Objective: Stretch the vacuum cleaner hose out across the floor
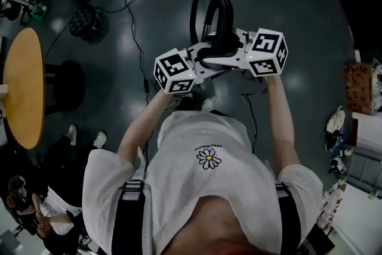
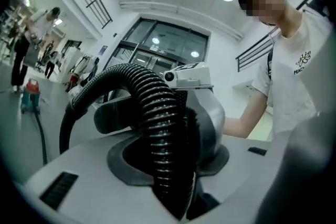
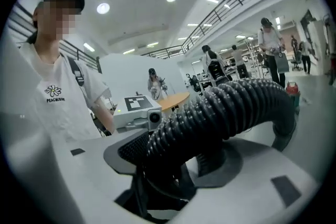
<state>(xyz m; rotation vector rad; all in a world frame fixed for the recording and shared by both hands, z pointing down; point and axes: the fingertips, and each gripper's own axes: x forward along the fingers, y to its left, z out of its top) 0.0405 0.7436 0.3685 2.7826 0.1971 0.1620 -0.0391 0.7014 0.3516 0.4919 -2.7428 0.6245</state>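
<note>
A black ribbed vacuum hose [image 1: 222, 15] arches up between my two grippers and runs away over the dark floor [image 1: 298, 3]. The grippers face each other at chest height. My left gripper [image 1: 206, 60] has its jaws closed round the hose [image 2: 152, 113], which fills the gap between them. From the other side my right gripper [image 1: 231, 55] clamps the same hose [image 3: 226, 107]. In the left gripper view, the left gripper [image 2: 176, 176] looks at the right gripper [image 2: 191, 77]. The right gripper [image 3: 168, 176] looks back at the left gripper [image 3: 137, 108].
A round orange table [image 1: 24, 86] stands at the left, with a black cable reel [image 1: 85, 22] and loose cables beyond it. People stand at the lower left. Boxes and clutter [image 1: 361, 86] line the right side. A red-topped canister [image 2: 31, 93] sits on the floor far off.
</note>
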